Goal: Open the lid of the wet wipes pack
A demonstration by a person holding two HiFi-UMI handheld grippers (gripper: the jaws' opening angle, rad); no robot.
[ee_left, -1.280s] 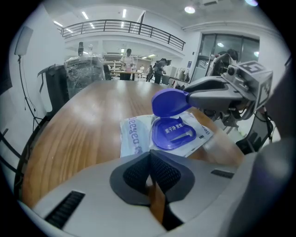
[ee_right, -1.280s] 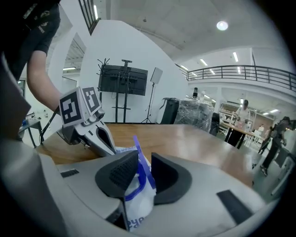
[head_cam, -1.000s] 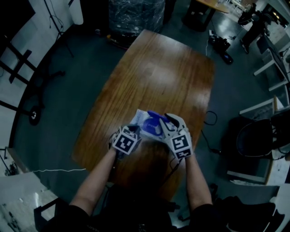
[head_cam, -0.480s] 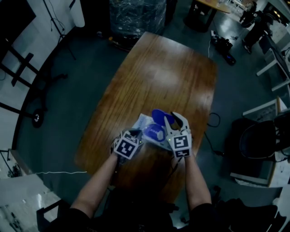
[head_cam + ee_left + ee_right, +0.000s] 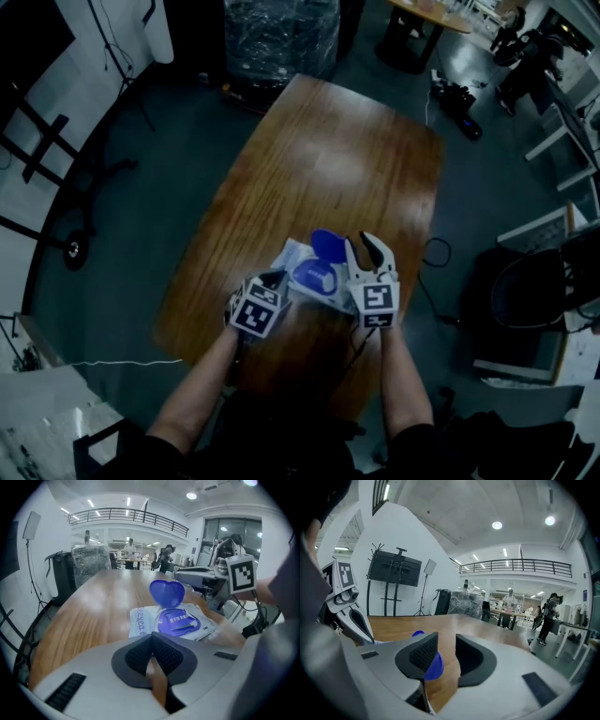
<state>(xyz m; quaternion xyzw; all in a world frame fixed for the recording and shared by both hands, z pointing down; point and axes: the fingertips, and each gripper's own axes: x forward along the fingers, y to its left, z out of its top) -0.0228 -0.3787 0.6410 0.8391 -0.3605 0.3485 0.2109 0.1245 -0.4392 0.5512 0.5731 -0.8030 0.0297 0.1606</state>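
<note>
The wet wipes pack [image 5: 298,265] lies flat on the wooden table [image 5: 328,150] just ahead of both grippers. Its blue lid [image 5: 327,247] stands hinged up and open above the blue opening panel [image 5: 178,622]. My right gripper [image 5: 366,246] is just to the right of the lid. Its jaws are opening and nothing is between them; in the right gripper view the blue lid [image 5: 433,665] shows behind the left pad [image 5: 423,656]. My left gripper [image 5: 278,277] is at the pack's near left corner, shut, with the pack [image 5: 140,620] lying beyond its tips [image 5: 152,641].
The table's near edge [image 5: 234,361] is close below the grippers. An office chair [image 5: 525,291] and desks stand to the right, and a plastic-wrapped pallet [image 5: 281,33] is beyond the far end. Cables lie on the floor at the right.
The blue lid has swung up from the pack and stands open. My right gripper has come off it, moved a little right, and spread its jaws. The left gripper has stayed put.
</note>
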